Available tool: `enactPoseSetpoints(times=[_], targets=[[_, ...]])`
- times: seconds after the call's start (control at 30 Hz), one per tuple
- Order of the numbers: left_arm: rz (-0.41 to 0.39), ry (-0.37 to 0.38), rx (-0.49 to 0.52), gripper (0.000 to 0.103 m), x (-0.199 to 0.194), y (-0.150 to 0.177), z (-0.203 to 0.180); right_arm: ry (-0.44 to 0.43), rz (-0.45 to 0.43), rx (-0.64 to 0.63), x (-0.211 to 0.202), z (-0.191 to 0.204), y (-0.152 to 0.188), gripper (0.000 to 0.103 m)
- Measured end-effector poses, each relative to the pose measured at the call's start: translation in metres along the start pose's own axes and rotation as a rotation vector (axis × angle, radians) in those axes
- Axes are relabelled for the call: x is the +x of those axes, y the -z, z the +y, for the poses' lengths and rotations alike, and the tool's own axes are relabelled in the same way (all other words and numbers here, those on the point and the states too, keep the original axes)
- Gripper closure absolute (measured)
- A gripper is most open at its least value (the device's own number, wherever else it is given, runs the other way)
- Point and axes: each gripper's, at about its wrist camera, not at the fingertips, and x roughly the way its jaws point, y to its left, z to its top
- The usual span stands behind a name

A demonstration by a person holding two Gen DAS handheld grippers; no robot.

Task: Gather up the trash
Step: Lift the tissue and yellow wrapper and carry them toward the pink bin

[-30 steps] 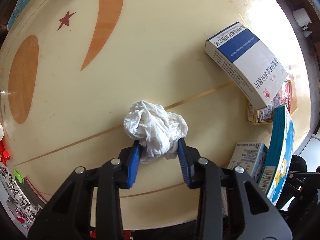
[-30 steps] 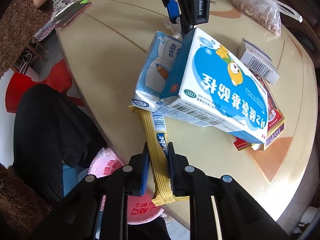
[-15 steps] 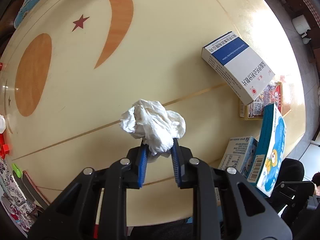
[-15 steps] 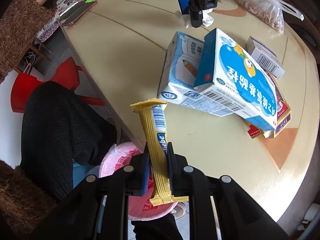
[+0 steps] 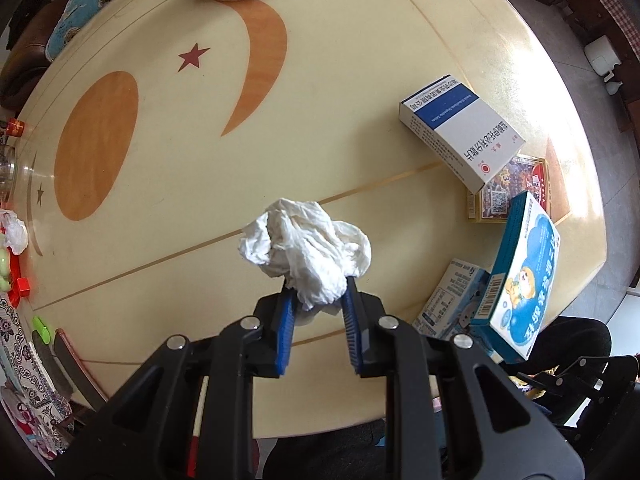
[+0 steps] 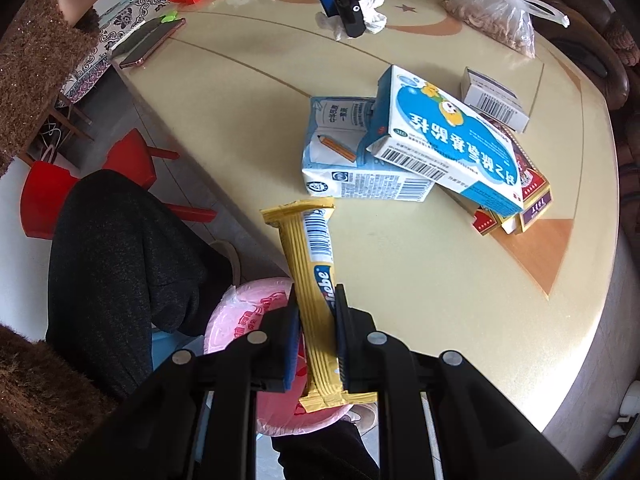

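Yellow wrapper (image 6: 316, 300) upright lengthwise, clamped in right tongs (image 6: 316, 344); tissue (image 5: 306, 254) pinched in left tongs (image 5: 318, 320).

Crumpled paper tissue (image 5: 306, 250) — glossy table (image 5: 340, 92), shiny foil wrapper (image 6: 310, 276).

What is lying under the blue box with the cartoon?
The blue box leans on a pale carton at one end and covers a red and yellow box at the other. How much more lies beneath is hidden.

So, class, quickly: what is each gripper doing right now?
Left gripper: closed on the crumpled tissue.
Right gripper: closed on the yellow wrapper.
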Motion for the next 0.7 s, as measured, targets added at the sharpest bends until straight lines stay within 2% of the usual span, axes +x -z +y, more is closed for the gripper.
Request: enactPoseSetpoints(times=[0.03,0.27,0.5,0.7], targets=[[-0.002,0.002,-0.002,0.080,-0.008,-0.011,0.000,0.003,-0.003,0.007,-0.001,-0.001,0.001,0.087],[-0.039,-0.009,0.011,0.080,-0.037,0.001,-0.006,0.047,-0.047,0.054,-0.024,-0.005,0.012,0.087],[-0.090,-0.021,0.049,0.080,-0.054,0.054,-0.022,0.087,-0.116,0.094,-0.059,-0.001,0.023,0.087],[-0.131,-0.038,0.098,0.080,-0.071,0.098,-0.044,0.112,-0.141,0.088,-0.078,0.015,0.035,0.087]])
